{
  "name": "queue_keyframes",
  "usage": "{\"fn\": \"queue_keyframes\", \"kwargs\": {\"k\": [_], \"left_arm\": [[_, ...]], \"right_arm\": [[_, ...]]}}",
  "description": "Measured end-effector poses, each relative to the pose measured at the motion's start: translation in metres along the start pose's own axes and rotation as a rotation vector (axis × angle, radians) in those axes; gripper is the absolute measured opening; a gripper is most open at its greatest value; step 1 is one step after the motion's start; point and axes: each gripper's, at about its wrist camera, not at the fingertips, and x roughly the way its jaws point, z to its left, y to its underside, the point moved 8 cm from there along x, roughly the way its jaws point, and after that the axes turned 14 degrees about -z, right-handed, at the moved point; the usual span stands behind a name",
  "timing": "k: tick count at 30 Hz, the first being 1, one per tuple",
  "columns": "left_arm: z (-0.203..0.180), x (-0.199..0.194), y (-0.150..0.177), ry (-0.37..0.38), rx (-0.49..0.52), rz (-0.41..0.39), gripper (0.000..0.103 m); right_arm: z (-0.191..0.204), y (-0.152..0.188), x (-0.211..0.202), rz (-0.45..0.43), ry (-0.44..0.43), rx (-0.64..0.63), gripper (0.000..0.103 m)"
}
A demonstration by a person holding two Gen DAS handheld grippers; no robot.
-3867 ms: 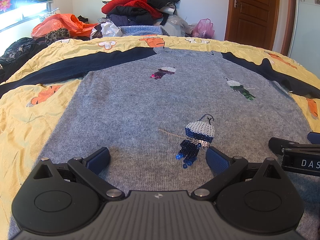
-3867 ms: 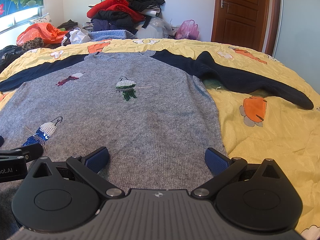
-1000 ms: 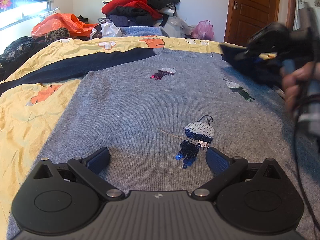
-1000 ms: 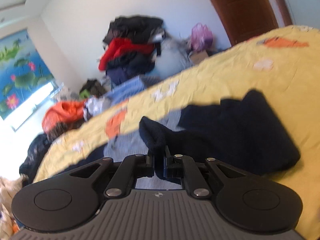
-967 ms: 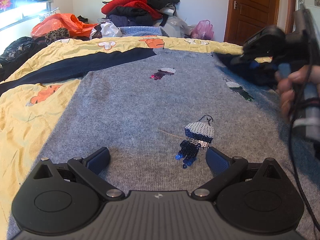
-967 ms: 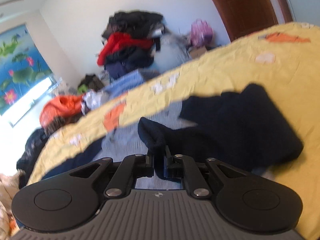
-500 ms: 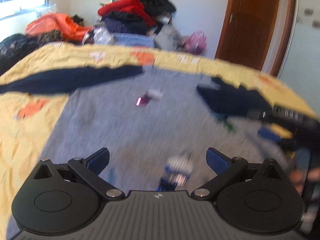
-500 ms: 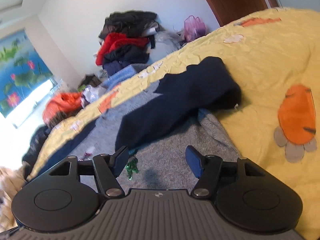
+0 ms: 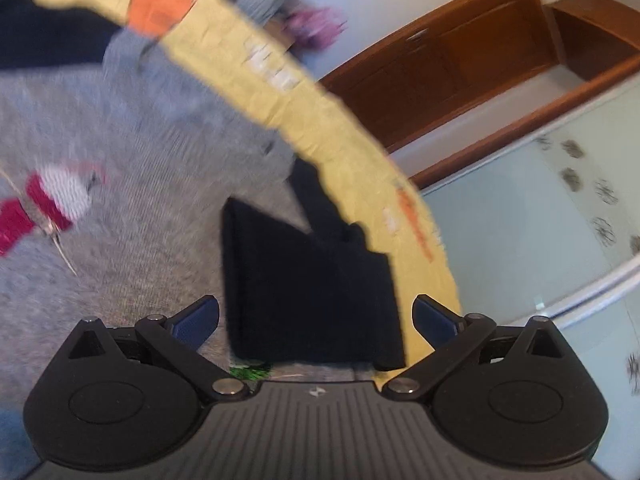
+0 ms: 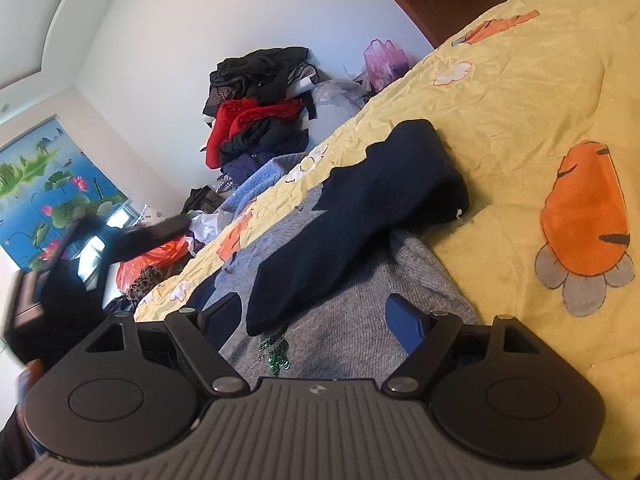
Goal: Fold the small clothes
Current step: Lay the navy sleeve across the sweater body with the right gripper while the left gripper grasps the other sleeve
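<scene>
The left wrist view is blurred, so the far edge of the bed and the pink bag [image 9: 316, 26] beside it are hard to make out. At the left edge of the right wrist view a dark, smeared shape, which seems to be the left gripper [image 10: 60, 264], is cut off.

The grey sweater [image 10: 352, 320] lies flat on a yellow bedspread [image 10: 520, 92] with orange flower prints. Its navy right sleeve [image 10: 360, 216] is folded in over the grey body, and the cuff end lies near the green sequin figure [image 10: 276, 350], which the gripper body partly hides. Behind the bed stand a pile of clothes [image 10: 260, 108], a wooden door [image 9: 452, 64] and a lotus picture [image 10: 48, 200].

The right gripper [image 10: 316, 318] has just been opening; its jaws are spread with nothing pinched, only sweater under them. The left gripper [image 9: 316, 318] is also spread wide, with the sleeve in front of it but not gripped.
</scene>
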Motion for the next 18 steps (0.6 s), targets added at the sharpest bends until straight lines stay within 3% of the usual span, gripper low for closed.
{"fn": "queue_keyframes", "kwargs": {"k": [5,7,8,9,14,18], "left_arm": [[0.002,0.017,-0.003,0.004,-0.013,-0.045,0.102],[0.001,0.017,-0.005,-0.035,0.029,-0.063,0.068],[0.004,0.022,-0.004,-0.078,0.065,-0.047,0.025],[0.009,0.026,-0.003,-0.134,0.097,-0.023,0.010],[0.000,0.008,-0.013,-0.131,0.188,-0.075,0.007],[-0.009,-0.029,-0.042,-0.097,0.259,-0.203,0.007]], "right_arm": [[0.001,0.000,0.001,-0.004,-0.013,-0.003,0.084],[0.002,0.001,0.002,-0.004,-0.017,-0.006,0.085],[0.002,0.001,0.002,-0.005,-0.019,-0.007,0.086],[0.002,0.001,0.003,-0.006,-0.020,-0.008,0.086],[0.002,0.001,0.003,-0.010,-0.022,-0.008,0.086],[0.002,0.001,0.004,-0.009,-0.021,-0.010,0.086]]}}
